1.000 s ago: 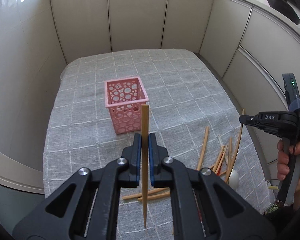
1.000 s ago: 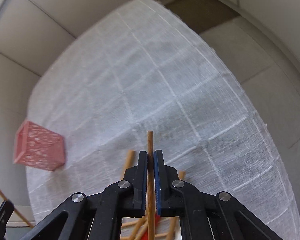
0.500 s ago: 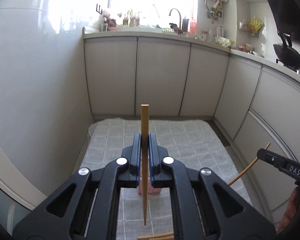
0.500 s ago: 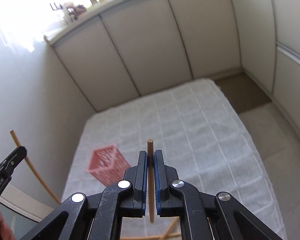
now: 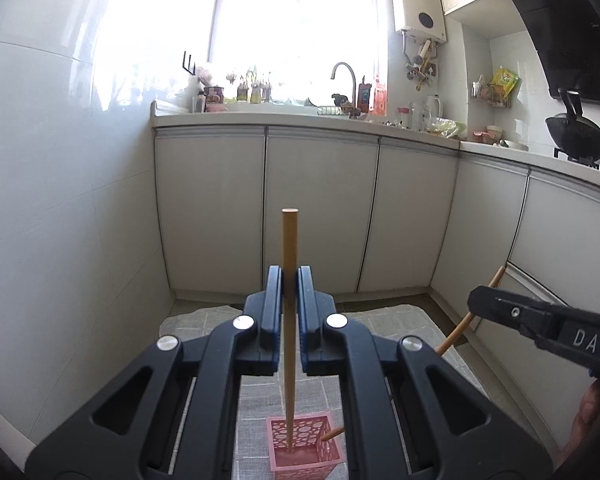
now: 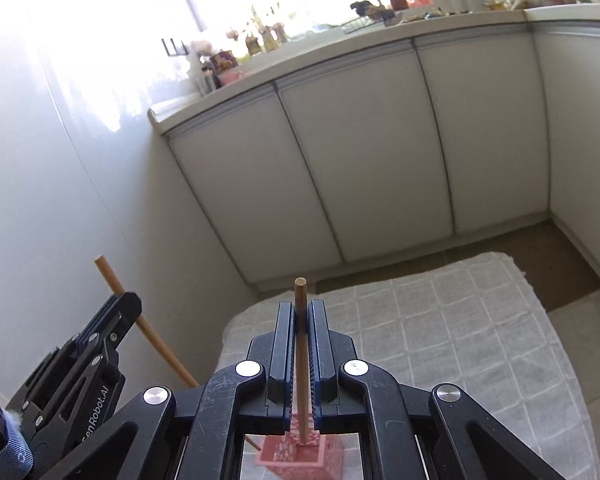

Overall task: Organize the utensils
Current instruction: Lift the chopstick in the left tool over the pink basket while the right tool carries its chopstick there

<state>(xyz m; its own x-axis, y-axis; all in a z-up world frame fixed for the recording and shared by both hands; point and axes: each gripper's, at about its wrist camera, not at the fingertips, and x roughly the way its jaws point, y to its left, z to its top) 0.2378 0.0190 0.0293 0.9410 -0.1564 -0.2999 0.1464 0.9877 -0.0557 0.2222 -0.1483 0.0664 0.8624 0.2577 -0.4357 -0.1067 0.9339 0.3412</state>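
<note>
While your left gripper (image 5: 289, 280) clamps one chopstick (image 5: 290, 320) upright, its tip hangs over the pink basket (image 5: 306, 446) | right wrist: your right gripper (image 6: 300, 316) clamps a second chopstick (image 6: 301, 360) above that basket (image 6: 300, 458) | progress: neither dropped in yet, both releases remain

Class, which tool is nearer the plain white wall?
Left. The left tool is beside the wall; the right tool is farther out, on the left tool's other side.

A home kitchen: sink faucet (image 5: 345, 76), white base cabinets (image 5: 320, 208), wok (image 5: 577, 136) on stove.
</note>
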